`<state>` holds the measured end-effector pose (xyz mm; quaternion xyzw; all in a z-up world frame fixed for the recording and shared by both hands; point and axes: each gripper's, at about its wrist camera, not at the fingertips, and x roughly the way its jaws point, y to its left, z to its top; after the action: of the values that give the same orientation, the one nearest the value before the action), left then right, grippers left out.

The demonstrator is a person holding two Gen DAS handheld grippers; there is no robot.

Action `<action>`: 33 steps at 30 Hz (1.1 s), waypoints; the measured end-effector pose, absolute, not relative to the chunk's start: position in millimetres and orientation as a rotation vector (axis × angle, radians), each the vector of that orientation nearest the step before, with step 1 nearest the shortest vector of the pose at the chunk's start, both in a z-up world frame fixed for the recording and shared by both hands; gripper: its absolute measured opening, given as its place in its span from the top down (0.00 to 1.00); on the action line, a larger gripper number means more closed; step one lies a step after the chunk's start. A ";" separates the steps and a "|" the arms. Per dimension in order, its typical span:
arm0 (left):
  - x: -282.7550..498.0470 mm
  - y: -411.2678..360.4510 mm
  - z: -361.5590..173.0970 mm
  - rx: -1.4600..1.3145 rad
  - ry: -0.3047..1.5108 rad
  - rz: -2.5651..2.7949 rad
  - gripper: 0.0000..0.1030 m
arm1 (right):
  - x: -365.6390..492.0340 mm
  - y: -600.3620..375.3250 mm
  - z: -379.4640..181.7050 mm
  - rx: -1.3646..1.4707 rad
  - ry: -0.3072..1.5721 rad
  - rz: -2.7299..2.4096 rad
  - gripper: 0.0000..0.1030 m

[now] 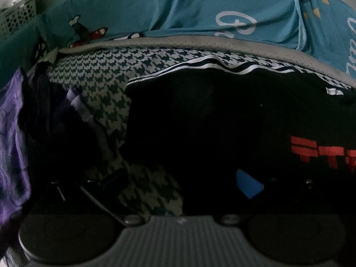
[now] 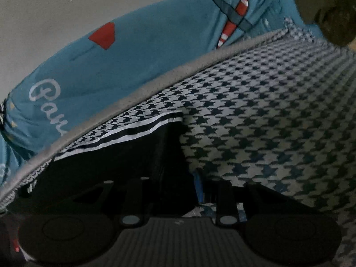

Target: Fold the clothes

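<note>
Closest to the left lens, the left gripper (image 1: 178, 184) is lying low over a black garment (image 1: 200, 122), its 2 fingers spread wide — 1 dark finger over houndstooth cloth, 1 blue pad (image 1: 248, 183) over black fabric. Just past them, the garment's striped hem (image 1: 211, 65) is running along the houndstooth cover (image 1: 100, 84), with a red print (image 1: 322, 153) showing at the right. A purple garment (image 1: 11, 144) is crowding the left edge. On the other side, the right gripper (image 2: 178, 191) is sitting at the garment's corner, but its fingers are too dark to tell whether they are parted or pinching. Beyond, bare houndstooth is stretching rightward — open room — up to a grey border (image 2: 138, 89). Farthest off, a teal blanket (image 2: 144, 51) is rising behind that border.
</note>
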<state>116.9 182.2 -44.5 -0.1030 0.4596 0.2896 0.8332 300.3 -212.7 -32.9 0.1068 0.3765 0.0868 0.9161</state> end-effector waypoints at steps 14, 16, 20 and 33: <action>115.2 181.6 -44.7 -0.214 0.976 0.597 0.00 | 304.4 -187.8 -45.6 0.041 0.688 0.199 0.90; 115.1 181.4 -44.6 -0.213 0.976 0.595 0.00 | 303.1 -184.5 -44.4 0.026 0.682 0.207 0.94; 114.7 181.1 -44.2 -0.212 0.978 0.593 0.00 | 296.9 -175.1 -38.4 -0.008 0.649 0.204 0.94; 114.1 180.2 -43.5 -0.209 0.981 0.587 0.00 | 222.4 -85.1 -15.2 -0.236 0.463 0.561 0.91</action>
<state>114.1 180.2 -43.5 -0.0986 0.4634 0.2772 0.8359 222.4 -85.1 -15.2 -0.1150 0.2259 0.2738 0.9278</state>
